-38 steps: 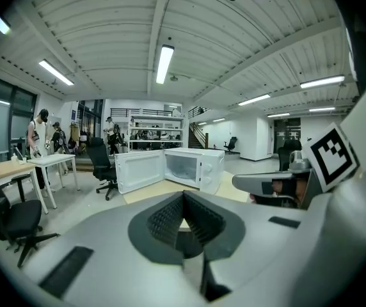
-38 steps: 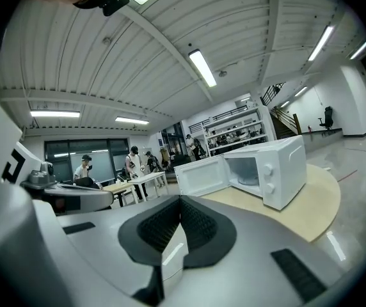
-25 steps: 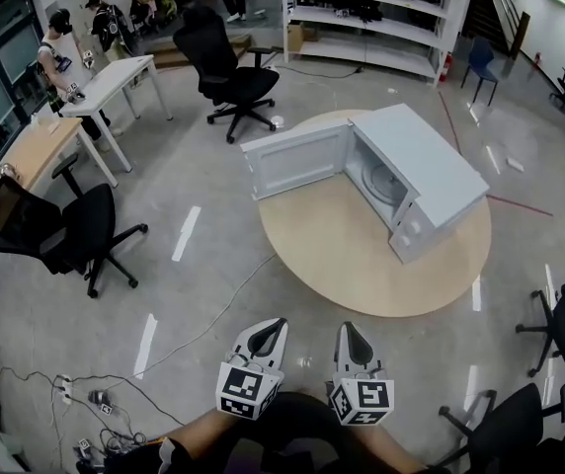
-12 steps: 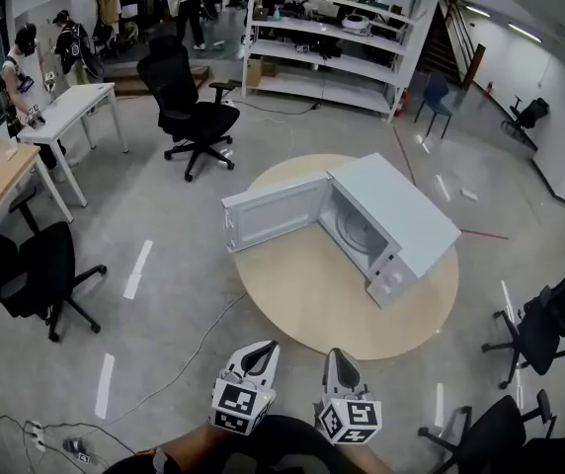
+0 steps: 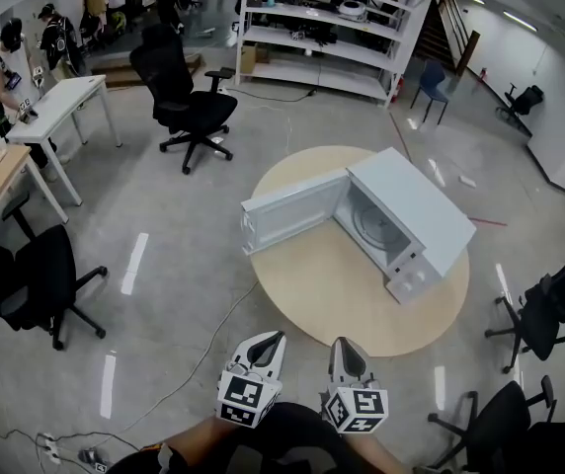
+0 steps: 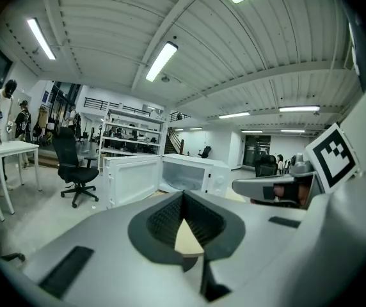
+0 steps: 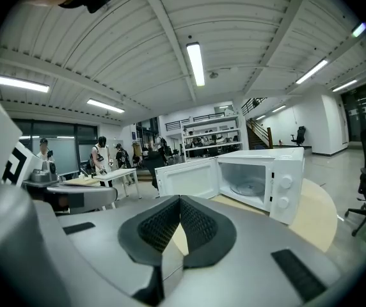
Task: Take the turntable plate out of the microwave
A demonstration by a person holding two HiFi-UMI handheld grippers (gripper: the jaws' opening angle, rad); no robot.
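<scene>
A white microwave stands on a round wooden table, its door swung wide open to the left. The glass turntable plate lies inside the cavity. Both grippers hang low near my body, well short of the table. My left gripper and right gripper are shut and hold nothing. In the left gripper view the microwave and plate show beyond the left gripper. In the right gripper view the plate sits in the microwave past the right gripper.
Black office chairs stand at the far left, near left and right. A cable runs over the floor toward the table. Desks with people and white shelves are far behind.
The head view has shifted, so the table and microwave sit a little differently in frame. Both grippers stay shut low in front of me. The microwave door stays open.
</scene>
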